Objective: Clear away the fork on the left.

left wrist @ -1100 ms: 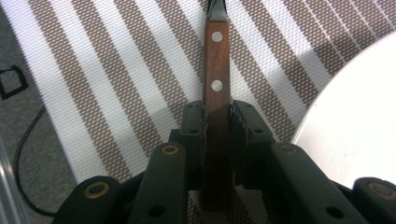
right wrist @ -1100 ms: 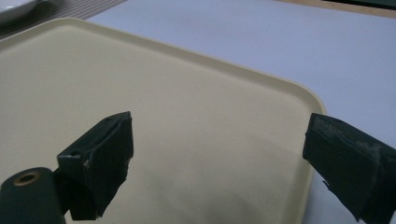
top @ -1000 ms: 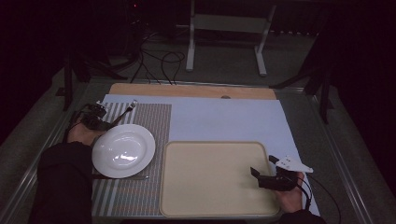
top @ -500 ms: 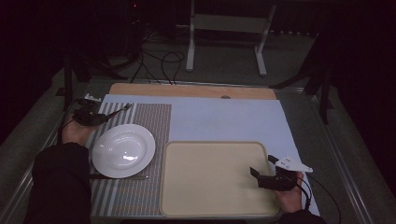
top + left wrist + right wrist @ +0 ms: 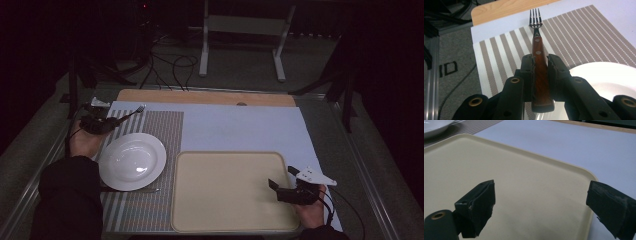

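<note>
While my left gripper [image 5: 541, 65] clamps the wooden-handled fork [image 5: 538, 57] above the placemat's [image 5: 165, 130] far-left corner, unplaced, right gripper [image 5: 541, 207] gapes over the tray [image 5: 230, 170].

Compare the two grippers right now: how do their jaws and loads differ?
The left gripper is shut on the fork, over the striped placemat; the right gripper stands wide open and empty, over the tray. Both have black jaws, and each is hand-held.
</note>
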Demonstrator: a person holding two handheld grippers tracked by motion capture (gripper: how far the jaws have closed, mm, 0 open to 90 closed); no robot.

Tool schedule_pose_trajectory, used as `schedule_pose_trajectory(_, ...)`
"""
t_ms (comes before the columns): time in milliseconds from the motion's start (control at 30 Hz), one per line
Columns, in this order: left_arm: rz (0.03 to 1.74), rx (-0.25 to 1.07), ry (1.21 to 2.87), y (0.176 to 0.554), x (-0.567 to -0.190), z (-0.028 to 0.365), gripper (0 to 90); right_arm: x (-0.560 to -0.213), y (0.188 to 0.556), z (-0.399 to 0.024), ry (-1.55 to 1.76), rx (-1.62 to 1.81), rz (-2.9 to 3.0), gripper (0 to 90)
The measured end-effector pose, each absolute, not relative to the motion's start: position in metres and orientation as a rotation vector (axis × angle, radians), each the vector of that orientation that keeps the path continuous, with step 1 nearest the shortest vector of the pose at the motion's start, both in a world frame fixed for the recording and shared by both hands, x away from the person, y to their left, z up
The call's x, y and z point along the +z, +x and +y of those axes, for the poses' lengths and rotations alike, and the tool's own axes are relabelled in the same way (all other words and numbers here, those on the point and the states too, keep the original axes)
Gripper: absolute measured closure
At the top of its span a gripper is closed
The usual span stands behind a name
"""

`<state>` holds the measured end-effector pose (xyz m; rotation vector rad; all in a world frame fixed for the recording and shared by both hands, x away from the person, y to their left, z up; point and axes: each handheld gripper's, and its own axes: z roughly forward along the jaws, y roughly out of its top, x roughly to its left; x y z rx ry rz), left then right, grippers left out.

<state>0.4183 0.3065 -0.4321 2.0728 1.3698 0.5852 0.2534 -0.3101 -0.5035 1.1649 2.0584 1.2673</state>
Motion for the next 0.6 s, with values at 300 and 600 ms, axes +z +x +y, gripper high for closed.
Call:
schedule_pose_trajectory(300, 1.340, 0.634, 2.050, 0.407, -0.423, 0.289, 75.9, -0.504, 0.253, -0.310, 1.165, 1.267, 2.060, 8.6)
schedule_pose_trajectory(600, 1.312, 0.676, 1.995, 0.391, -0.417, 0.275, 75.9, -0.504, 0.253, -0.309, 1.166, 1.263, 2.064, 8.6)
